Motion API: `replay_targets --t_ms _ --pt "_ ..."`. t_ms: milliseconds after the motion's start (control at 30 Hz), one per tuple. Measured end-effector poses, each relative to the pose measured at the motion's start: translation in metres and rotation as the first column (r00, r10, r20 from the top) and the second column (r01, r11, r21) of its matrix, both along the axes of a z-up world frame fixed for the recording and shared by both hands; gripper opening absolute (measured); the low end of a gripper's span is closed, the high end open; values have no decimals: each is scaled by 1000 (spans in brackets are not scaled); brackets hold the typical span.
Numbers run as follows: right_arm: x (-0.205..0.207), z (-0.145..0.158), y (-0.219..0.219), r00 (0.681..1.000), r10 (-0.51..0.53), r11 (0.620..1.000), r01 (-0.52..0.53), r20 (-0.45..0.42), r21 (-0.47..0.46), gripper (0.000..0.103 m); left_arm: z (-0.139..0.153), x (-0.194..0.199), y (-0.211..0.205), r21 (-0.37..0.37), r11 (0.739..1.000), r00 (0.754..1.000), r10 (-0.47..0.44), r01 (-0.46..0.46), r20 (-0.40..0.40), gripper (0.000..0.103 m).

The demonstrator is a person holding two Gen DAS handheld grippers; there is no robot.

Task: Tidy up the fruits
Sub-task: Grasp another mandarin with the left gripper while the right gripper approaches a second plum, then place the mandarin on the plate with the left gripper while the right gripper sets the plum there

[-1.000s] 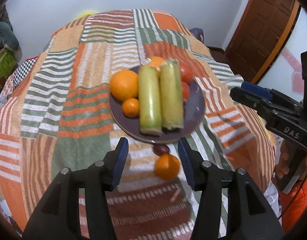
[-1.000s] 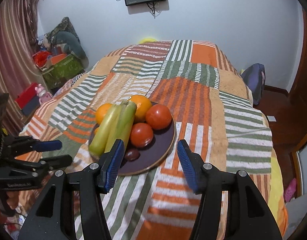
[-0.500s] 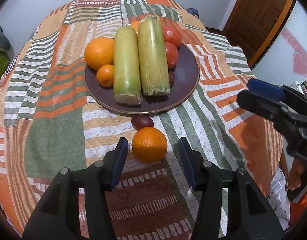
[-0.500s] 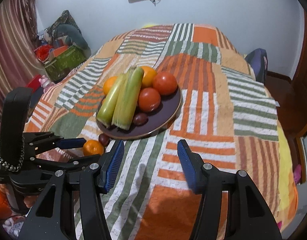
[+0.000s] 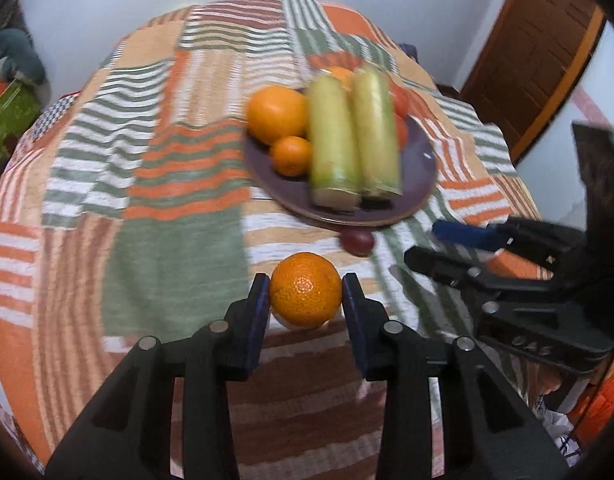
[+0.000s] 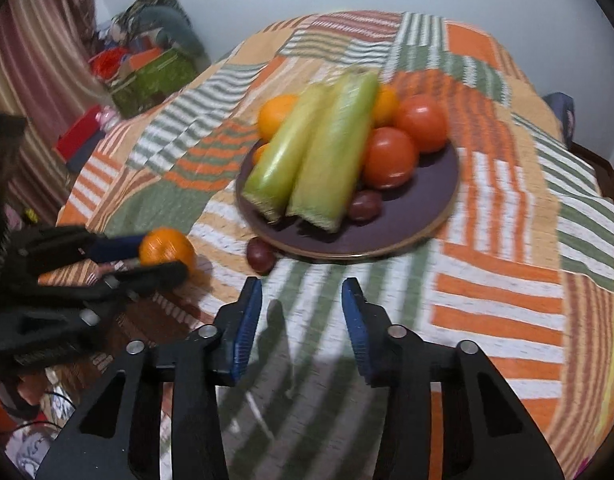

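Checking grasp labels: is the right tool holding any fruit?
No: the right tool has nothing between its pads, only the cloth beyond; the loose orange sits in the left tool.

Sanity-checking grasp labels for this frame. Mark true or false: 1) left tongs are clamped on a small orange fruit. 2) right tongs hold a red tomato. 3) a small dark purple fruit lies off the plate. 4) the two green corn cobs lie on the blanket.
1) True: the left tongs have just closed on the small round orange fruit.
2) False: the right tongs have been closing, nothing between them.
3) True: the small dark purple fruit lies on the striped patchwork blanket.
4) False: the green corn cobs lie on the dark purple plate.
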State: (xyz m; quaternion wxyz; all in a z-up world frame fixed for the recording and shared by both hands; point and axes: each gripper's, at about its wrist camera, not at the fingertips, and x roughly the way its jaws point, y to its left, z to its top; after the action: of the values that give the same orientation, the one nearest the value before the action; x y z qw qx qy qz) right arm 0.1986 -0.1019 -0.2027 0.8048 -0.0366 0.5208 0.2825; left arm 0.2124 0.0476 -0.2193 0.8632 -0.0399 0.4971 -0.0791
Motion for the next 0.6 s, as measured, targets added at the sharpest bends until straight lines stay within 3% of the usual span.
replay_targets --t_ms 200,600 --pt "3 -12 22 999 30 999 -31 -29 -10 24 3 -6 23 -34 999 999 40 -39 14 36" --pt "12 -18 31 999 29 999 -29 -40 -13 18 0 0 24 -49 998 1000 24 -24 15 36"
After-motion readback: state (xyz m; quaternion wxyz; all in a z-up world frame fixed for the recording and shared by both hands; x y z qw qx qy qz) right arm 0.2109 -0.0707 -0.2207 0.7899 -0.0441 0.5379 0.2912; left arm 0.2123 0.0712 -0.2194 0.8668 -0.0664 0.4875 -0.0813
